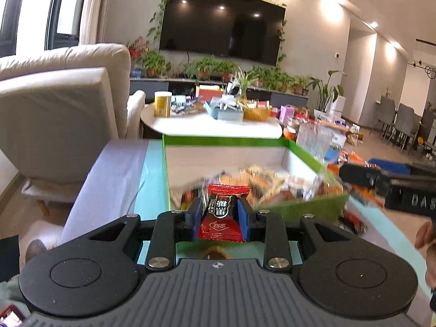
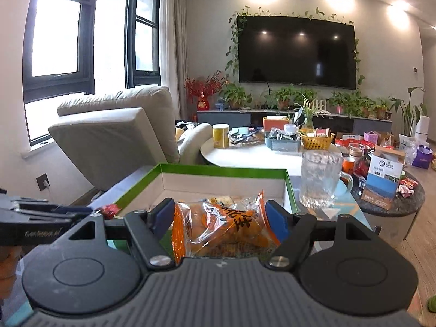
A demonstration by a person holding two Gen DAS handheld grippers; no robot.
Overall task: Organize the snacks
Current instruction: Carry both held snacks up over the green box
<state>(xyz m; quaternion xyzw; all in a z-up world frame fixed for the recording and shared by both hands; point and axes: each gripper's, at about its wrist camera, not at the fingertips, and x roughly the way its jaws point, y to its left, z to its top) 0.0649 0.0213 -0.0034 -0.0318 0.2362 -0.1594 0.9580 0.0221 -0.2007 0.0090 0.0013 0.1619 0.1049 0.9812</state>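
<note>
Behind a lavender-covered table (image 1: 109, 169) with a green-edged box (image 1: 229, 139) of snacks stand a beige armchair (image 1: 60, 103) and a wall television (image 1: 222, 23). Left gripper (image 1: 220, 212) has its blue pads clamped on a red candy (image 1: 222, 215) above the box's near edge. Right gripper (image 2: 219, 219) is clamped on an orange snack packet (image 2: 223, 226) over the box, with a glass mug (image 2: 320, 179) to the right.

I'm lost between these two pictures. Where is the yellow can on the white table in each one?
Left wrist view: the yellow can stands left of centre, at the white table's left end.
Right wrist view: it sits near mid-frame, again at the table's left end.
Shared landmark: the wall television, above and right of the can in both.
</note>
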